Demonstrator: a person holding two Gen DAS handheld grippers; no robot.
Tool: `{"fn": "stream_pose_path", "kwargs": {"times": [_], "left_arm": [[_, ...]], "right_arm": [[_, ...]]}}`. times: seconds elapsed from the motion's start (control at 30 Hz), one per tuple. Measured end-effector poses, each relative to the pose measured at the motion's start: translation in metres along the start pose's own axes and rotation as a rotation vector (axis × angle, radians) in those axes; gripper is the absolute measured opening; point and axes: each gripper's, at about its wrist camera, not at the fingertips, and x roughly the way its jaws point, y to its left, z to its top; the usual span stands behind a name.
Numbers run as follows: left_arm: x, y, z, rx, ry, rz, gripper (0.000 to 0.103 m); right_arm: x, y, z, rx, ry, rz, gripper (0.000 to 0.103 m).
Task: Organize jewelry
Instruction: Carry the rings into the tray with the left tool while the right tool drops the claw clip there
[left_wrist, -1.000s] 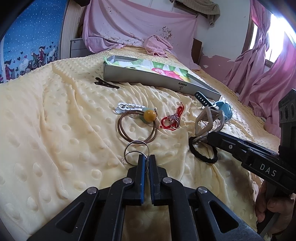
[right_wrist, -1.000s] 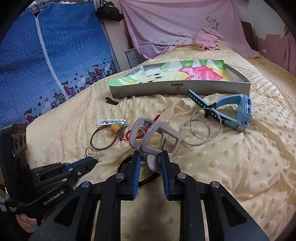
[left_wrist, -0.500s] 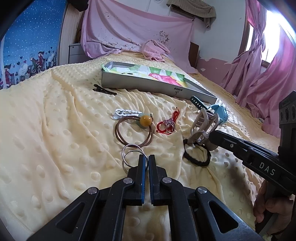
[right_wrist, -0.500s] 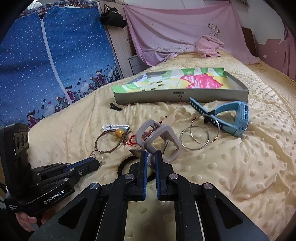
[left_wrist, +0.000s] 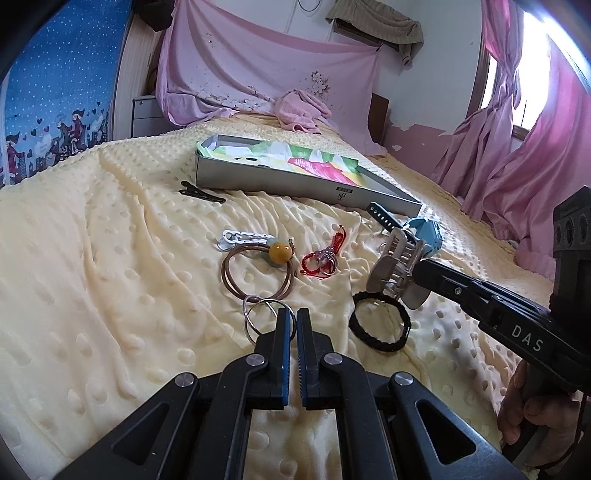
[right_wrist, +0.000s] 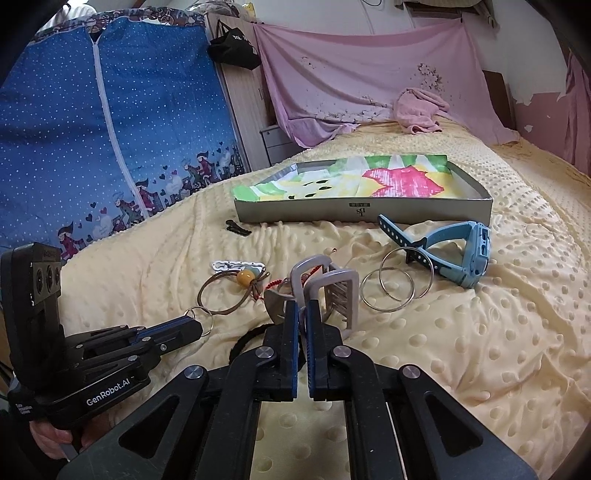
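our right gripper (right_wrist: 303, 308) has just clamped the hair claw (right_wrist: 325, 291) and raised it off the blanket (right_wrist: 461, 350), our left gripper (left_wrist: 290, 317) stays pinched on the rings (left_wrist: 258, 314), both bound for the box (right_wrist: 369, 212).

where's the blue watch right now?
The blue watch lies on the yellow blanket, right of centre in the right wrist view, just in front of the grey box, with two large silver rings beside its strap.

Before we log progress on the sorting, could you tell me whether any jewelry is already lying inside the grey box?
No, the right wrist view shows the grey box holding only its colourful paper lining, with no jewelry on it.
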Motion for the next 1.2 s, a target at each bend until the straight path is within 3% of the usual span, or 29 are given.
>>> {"fn": "stream_pose_path", "kwargs": {"times": [0.3, 0.7, 0.93, 1.2], "left_arm": [[-0.01, 0.004, 0.001, -0.018, -0.049, -0.072, 0.004], [-0.016, -0.011, 0.014, 0.013, -0.054, -0.089, 0.004], [-0.012, -0.019, 0.056, -0.006, -0.087, -0.095, 0.004], [0.032, -0.017, 0.13, -0.04, -0.14, -0.063, 0.004]], "right_arm": [[-0.004, -0.001, 0.001, 0.004, -0.019, 0.006, 0.003], [-0.014, -0.007, 0.008, 0.035, -0.069, 0.019, 0.003], [-0.022, -0.011, 0.033, 0.03, -0.114, 0.021, 0.003], [0.0, -0.033, 0.098, 0.015, -0.175, -0.006, 0.003]]}}
